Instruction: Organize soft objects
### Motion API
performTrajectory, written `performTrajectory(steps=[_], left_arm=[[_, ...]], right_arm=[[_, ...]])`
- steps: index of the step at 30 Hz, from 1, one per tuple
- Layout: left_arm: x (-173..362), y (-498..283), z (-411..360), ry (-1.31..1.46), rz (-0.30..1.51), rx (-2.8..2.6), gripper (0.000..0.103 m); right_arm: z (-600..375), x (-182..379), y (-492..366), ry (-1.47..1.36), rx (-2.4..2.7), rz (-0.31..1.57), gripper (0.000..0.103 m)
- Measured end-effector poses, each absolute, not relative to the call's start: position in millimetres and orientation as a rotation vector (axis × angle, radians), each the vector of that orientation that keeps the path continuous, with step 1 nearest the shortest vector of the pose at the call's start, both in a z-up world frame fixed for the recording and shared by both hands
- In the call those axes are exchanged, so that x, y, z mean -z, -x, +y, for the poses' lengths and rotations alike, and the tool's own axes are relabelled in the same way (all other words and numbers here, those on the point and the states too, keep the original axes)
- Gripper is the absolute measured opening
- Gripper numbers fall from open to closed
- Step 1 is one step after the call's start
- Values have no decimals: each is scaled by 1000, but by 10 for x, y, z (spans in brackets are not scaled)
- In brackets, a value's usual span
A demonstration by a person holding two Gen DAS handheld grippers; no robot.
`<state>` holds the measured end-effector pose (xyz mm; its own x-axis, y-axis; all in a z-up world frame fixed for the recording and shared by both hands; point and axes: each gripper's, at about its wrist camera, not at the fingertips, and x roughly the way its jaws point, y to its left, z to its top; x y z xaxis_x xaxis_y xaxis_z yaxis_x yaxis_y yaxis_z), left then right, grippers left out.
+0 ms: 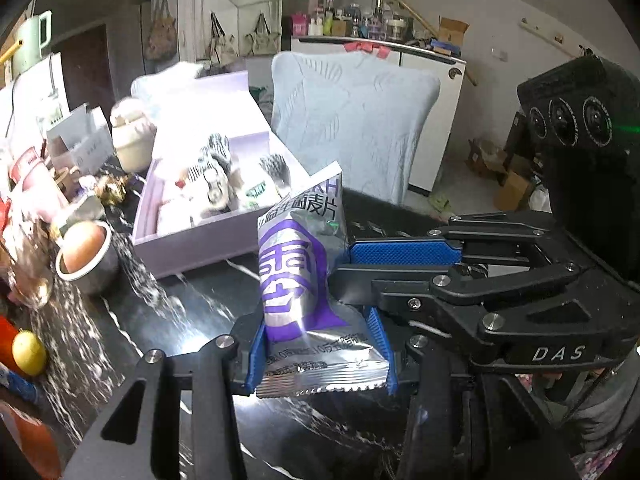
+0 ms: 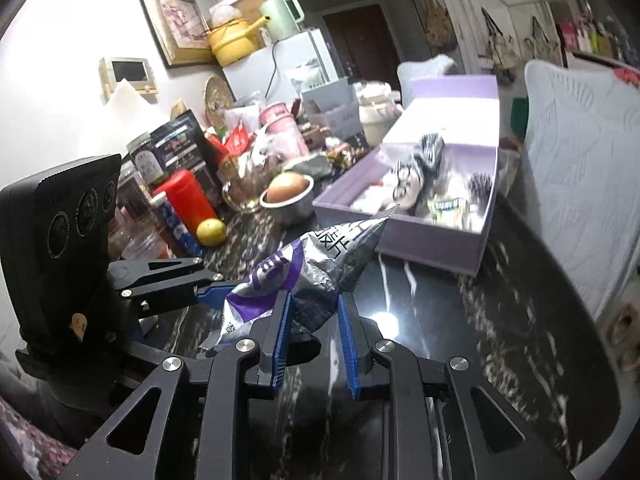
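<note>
A silver and purple snack packet hangs above the dark marbled table, held from two sides. My left gripper is shut on the packet's lower sealed end, a blue pad on each side. From the right, my right gripper pinches the packet's side edge. In the right wrist view the packet is crumpled between the right gripper's blue pads, and the left gripper holds its left end. Behind it an open lilac box holds striped soft items and small packets.
A steel bowl with a brown round thing, a lemon and a cream jar crowd the table's left side. A red canister stands among the jars. A chair with a pale blue cover stands beyond the box.
</note>
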<state>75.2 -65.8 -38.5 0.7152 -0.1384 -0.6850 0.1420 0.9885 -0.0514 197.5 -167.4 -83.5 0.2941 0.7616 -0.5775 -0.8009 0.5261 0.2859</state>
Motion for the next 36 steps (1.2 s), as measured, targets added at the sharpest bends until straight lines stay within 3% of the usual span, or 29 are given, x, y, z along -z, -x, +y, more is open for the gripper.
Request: performTrajectory(steps=[19,36], left_arm=[[158,-1383,-448,-63,691,122,43],[354,-2271,-257,-107,698,113,43]], right_arm=[[-1379,548,-2515,105,-996,634,23],[-1020,649,-3344,137,-950,624,23]])
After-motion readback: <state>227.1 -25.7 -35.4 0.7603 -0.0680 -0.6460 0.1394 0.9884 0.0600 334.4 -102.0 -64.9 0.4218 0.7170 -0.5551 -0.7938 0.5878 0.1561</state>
